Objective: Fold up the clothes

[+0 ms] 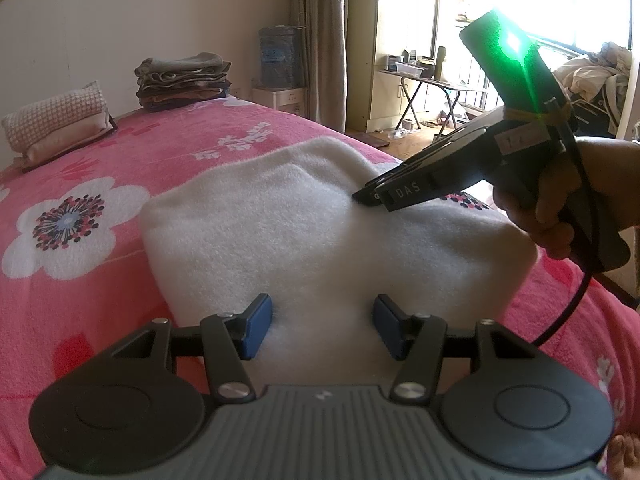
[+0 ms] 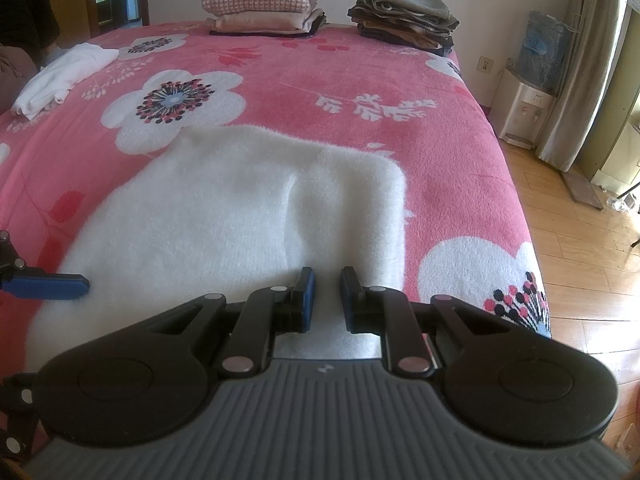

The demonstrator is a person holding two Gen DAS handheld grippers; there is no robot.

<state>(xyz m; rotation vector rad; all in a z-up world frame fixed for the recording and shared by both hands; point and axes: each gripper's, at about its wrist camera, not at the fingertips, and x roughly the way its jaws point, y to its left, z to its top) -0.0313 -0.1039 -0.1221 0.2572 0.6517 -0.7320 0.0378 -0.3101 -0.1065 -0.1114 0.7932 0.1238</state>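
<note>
A white fleece garment lies folded into a thick rectangle on the pink flowered bedspread. My left gripper is open, its blue pads resting wide apart on the garment's near edge. A hand holds my right gripper, and its tips dig into the fleece at the garment's right side. In the right wrist view my right gripper has its jaws narrow, pinching the white garment, and a crease runs up from its pads. One blue fingertip of the left gripper shows at the garment's left edge.
At the bed's far side stand a checked pink stack and a brown stack of folded clothes. A loose white cloth lies far left. Right of the bed edge are wooden floor, a water dispenser and a folding table.
</note>
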